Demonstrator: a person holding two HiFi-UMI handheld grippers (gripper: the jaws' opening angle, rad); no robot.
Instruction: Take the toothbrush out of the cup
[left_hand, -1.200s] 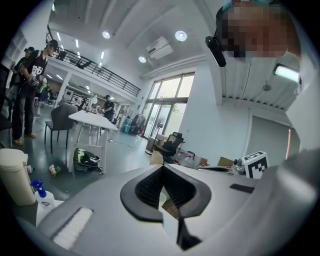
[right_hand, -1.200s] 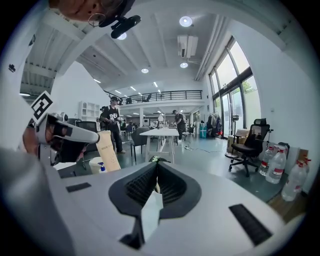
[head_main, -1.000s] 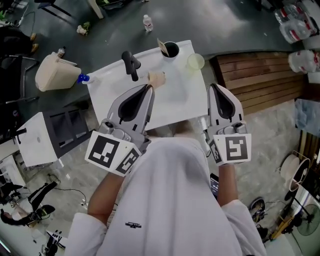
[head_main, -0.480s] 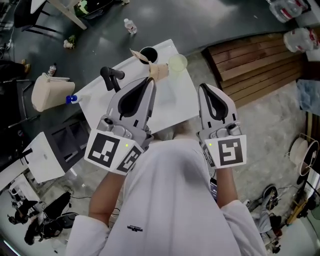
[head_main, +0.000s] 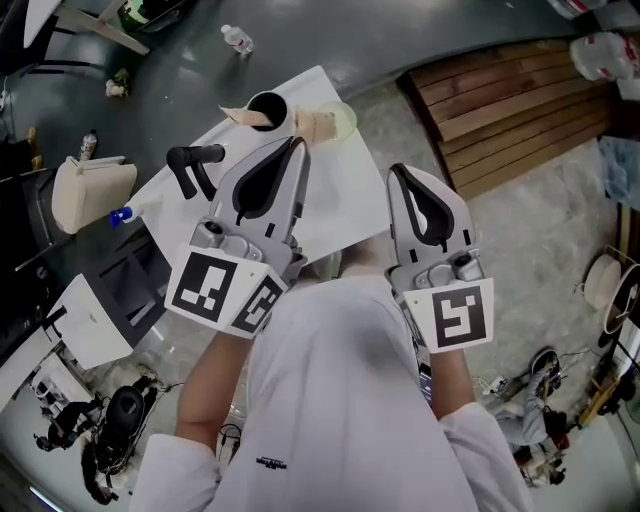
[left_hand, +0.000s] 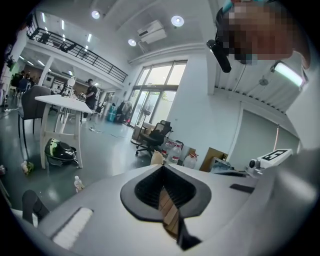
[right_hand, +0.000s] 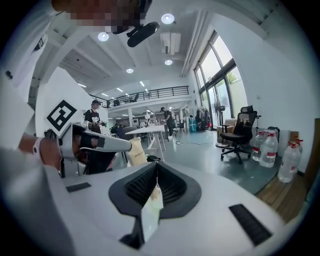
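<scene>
A black cup (head_main: 266, 108) stands at the far end of a white table (head_main: 345, 205) in the head view. A pale tan piece (head_main: 238, 114) sticks out over its rim; I cannot tell whether it is the toothbrush. A tan cup (head_main: 314, 123) and a pale green round thing (head_main: 341, 117) sit right beside it. My left gripper (head_main: 297, 144) is held above the table, shut and empty, its tip near the tan cup. My right gripper (head_main: 394, 171) is shut and empty too, over the table's right side. Both gripper views look out across the room; the left gripper (left_hand: 161, 164) and the right gripper (right_hand: 156, 164) have their jaws meeting at the tips.
A black faucet-like fixture (head_main: 190, 163) rises at the table's left. A beige bag (head_main: 90, 190) and a water bottle (head_main: 237, 39) lie on the dark floor. Wooden decking (head_main: 500, 95) lies to the right, a white shelf unit (head_main: 80, 320) to the left.
The table and cups have slid left and turned in the head view as the head moved. Both grippers stay shut, held close before the chest.
</scene>
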